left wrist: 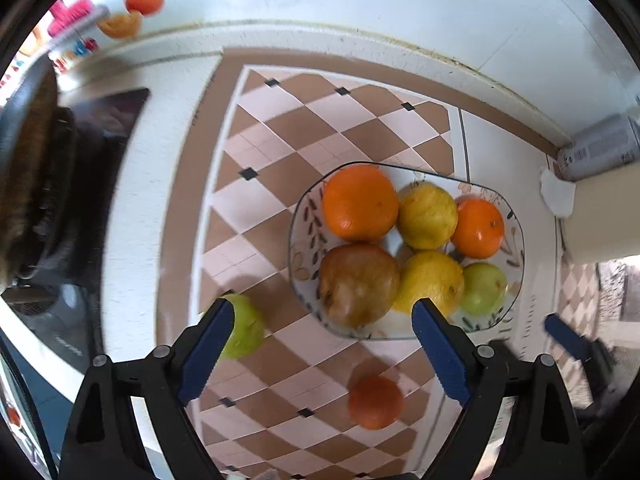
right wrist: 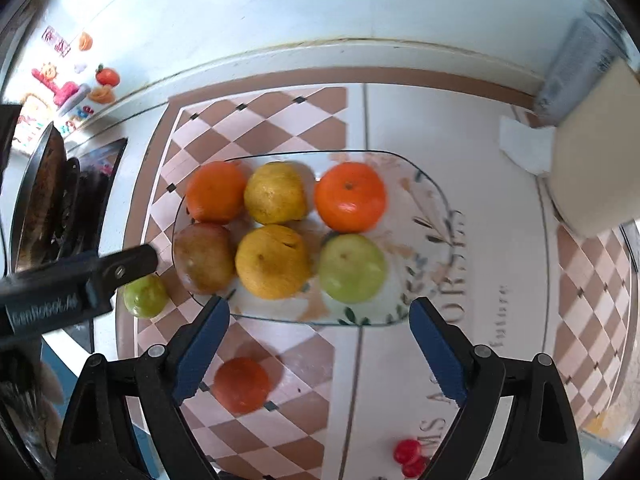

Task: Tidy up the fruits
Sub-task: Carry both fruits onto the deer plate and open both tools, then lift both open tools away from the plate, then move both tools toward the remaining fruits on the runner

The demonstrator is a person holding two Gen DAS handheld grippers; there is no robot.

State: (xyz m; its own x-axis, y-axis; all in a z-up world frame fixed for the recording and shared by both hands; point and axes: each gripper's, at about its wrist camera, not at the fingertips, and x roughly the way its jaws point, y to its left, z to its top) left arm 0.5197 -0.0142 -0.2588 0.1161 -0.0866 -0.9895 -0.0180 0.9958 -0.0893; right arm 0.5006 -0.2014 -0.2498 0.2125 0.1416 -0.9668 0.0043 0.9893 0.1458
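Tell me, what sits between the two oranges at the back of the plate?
A yellow fruit sits between the left orange and the right orange on the plate; the right wrist view shows it best.

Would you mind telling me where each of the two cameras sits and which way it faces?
Left wrist: on the left gripper, looking down at the plate of fruit; its own open fingers show, and the right gripper's blue tip at far right.
Right wrist: on the right gripper, above the same plate's near edge; its open fingers show, the left gripper entering from the left.
Shared: plate, loose green fruit, loose orange.
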